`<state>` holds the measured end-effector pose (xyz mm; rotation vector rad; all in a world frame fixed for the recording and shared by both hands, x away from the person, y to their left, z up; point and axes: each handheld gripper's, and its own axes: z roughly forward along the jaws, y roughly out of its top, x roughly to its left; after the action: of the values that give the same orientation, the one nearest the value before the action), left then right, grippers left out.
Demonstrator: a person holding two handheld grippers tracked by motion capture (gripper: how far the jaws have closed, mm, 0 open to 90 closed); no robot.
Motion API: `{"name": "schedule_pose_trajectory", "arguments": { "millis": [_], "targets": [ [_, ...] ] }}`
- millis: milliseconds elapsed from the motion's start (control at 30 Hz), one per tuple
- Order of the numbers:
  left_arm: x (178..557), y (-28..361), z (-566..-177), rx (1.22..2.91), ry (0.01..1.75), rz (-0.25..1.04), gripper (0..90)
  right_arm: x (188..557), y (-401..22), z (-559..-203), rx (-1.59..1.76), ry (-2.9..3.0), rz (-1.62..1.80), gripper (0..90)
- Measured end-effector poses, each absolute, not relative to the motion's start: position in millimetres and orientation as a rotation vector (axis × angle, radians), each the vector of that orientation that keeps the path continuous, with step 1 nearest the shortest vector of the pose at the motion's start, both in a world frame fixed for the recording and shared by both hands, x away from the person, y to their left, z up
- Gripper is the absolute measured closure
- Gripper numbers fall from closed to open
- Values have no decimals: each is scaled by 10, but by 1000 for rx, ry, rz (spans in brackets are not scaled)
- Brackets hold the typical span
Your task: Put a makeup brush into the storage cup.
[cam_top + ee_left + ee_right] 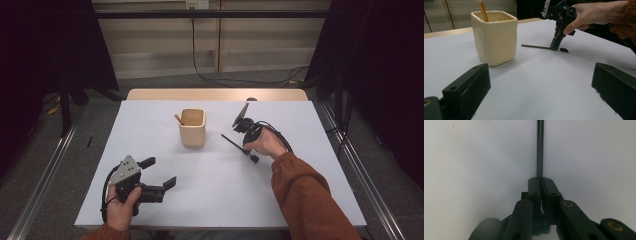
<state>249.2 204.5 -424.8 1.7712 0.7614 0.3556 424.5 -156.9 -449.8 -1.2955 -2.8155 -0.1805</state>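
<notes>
A thin black pen [232,141] [535,46] [539,147] lies flat on the white table [215,195], right of a cream square cup [192,129] [495,37]. My right gripper [248,149] [555,47] [540,180] points down at the table, shut on the pen near its thicker end. The pen's long shaft sticks out toward the cup. A wooden pencil [178,119] [483,11] stands tilted inside the cup. My left gripper [160,172] [539,92] rests near the front left of the table, open, with nothing between its jaws, and points toward the cup.
A wooden strip [215,94] runs along the table's far edge. Metal rails [45,170] flank the table on the floor at both sides. Cables [235,80] lie on the floor behind it.
</notes>
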Motion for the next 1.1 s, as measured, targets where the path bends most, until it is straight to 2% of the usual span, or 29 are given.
{"name": "schedule_pose_trajectory", "arguments": {
  "millis": [600, 1100],
  "targets": [
    [2484, 2096, -4277, 1771, 789, 369, 21, 4195, -1750, -4502, -1302, -2778, -358, 861],
    [2493, 2105, -4270, 1762, 797, 373, 21, 4121, -1924, -4254, -1328, -2758, -587, 865]
  ]
}}
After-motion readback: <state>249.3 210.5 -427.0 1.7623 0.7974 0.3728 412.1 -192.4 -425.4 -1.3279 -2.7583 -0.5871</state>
